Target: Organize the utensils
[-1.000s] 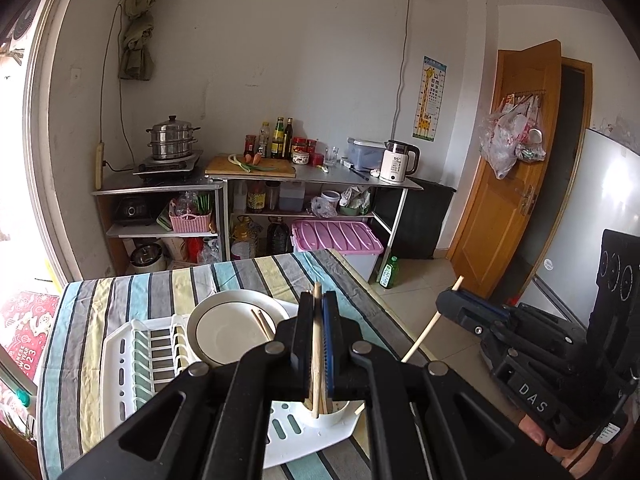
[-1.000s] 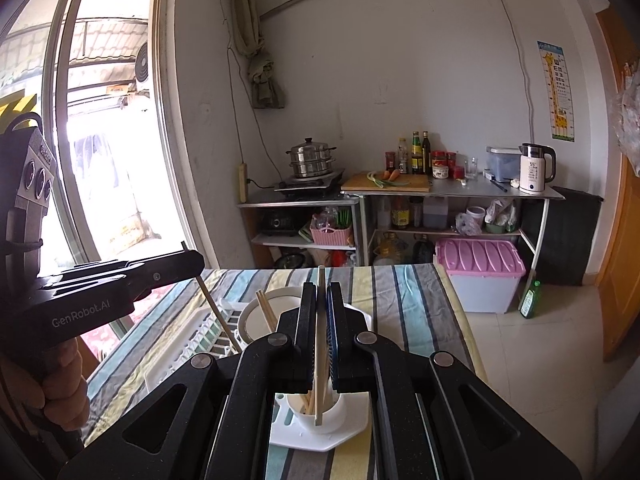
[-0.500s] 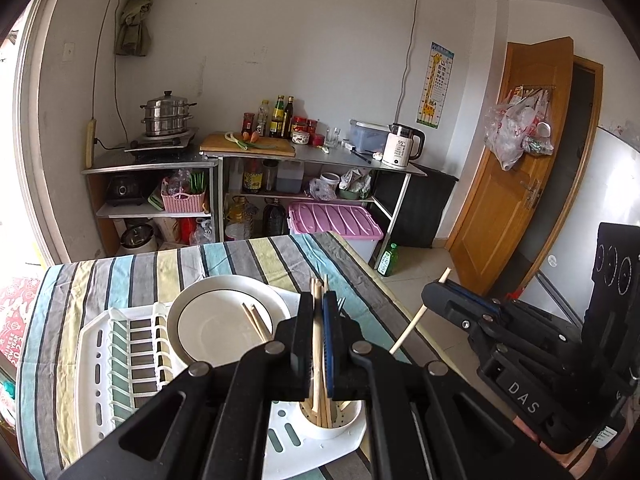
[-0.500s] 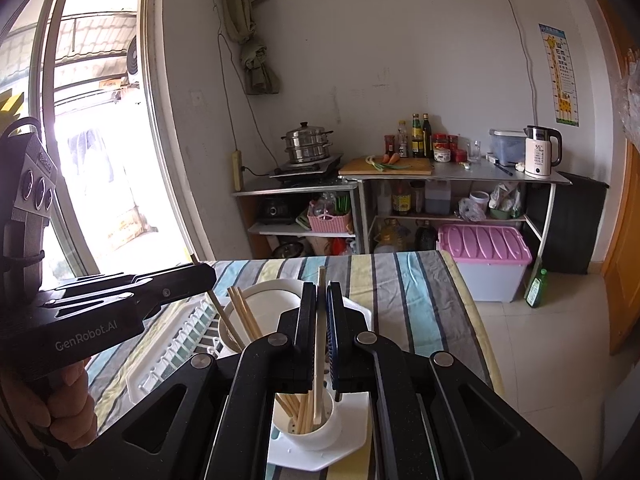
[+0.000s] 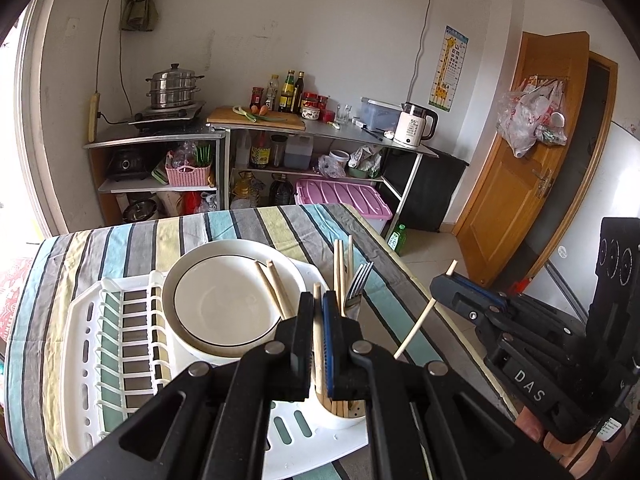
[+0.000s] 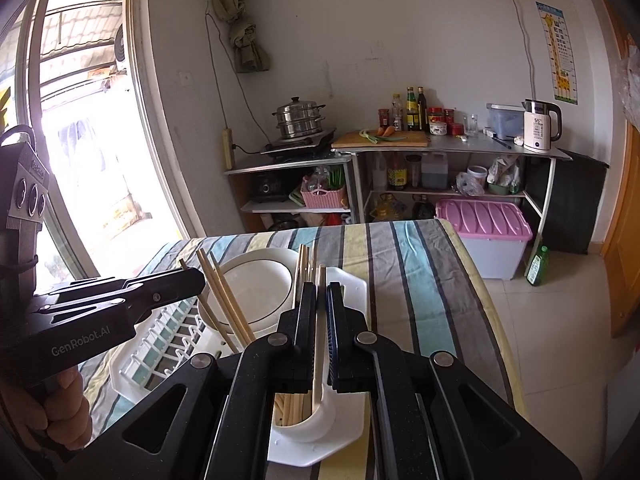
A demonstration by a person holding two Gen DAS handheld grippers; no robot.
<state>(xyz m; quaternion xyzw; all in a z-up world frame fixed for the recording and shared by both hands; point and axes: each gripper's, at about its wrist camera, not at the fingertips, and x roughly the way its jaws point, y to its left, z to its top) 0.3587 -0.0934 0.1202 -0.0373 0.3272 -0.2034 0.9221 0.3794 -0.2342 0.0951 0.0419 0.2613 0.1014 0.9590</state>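
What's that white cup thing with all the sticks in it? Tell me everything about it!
The white cup is a round utensil holder that looks like plastic, with small drain holes in its bottom. It stands upright at the near corner of the white dish rack, beside the stacked white plates. Wooden chopsticks and a metal fork stand in it, leaning on its rim. Both grippers hang just above it, partly hiding it.

"das" in white on the black body of the right tool; "genrobot.ai" on the left tool; the white kettle shows what looks like "55°".
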